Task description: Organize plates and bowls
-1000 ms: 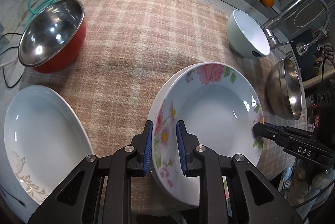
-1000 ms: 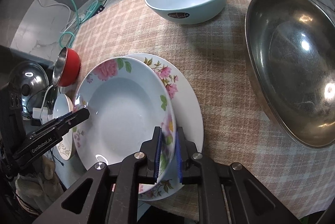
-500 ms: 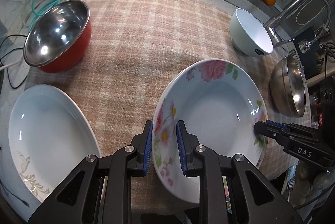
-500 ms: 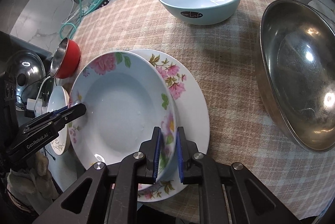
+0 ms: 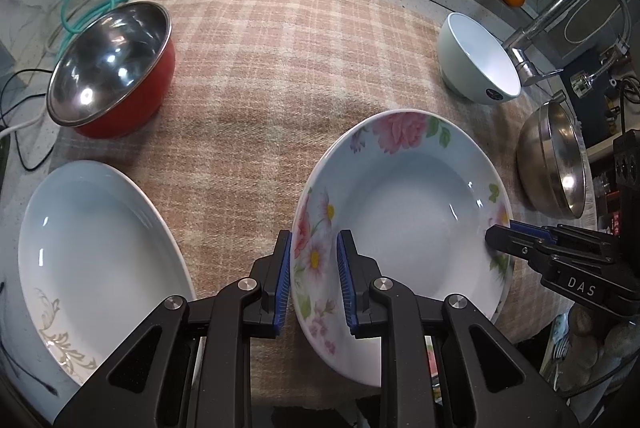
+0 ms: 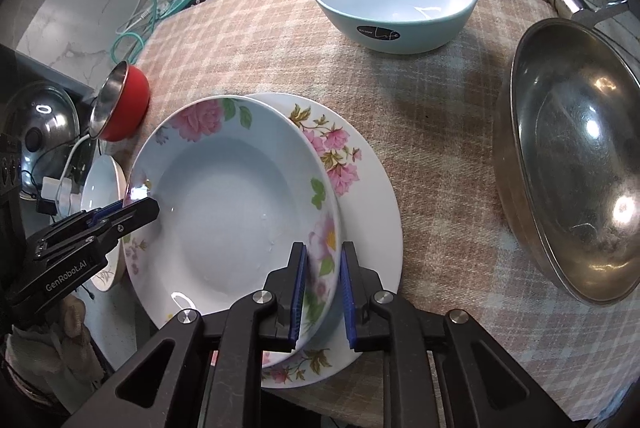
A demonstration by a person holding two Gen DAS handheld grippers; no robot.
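Observation:
A deep floral plate (image 5: 400,211) is tilted over a flat floral plate (image 6: 368,187) on the checked cloth. My left gripper (image 5: 313,268) is shut on the deep plate's near rim; in the right wrist view it (image 6: 132,211) clamps the plate's left edge. My right gripper (image 6: 323,288) straddles the opposite rim with its jaws opening. A thin gap shows between its right pad and the rim. In the left wrist view, the right gripper (image 5: 500,236) sits at the plate's right edge.
A white plate with a gold pattern (image 5: 92,248) lies at the left. A red steel-lined bowl (image 5: 116,67) stands behind it. A pale blue bowl (image 6: 396,7) and a large steel bowl (image 6: 572,167) sit at the right by a faucet (image 5: 560,15). Cables lie at the back left.
The right gripper's jaws have parted slightly around the deep plate's rim. The left grip is unchanged. Both views have shifted a little, and the deep plate now hides the flat one from the left wrist.

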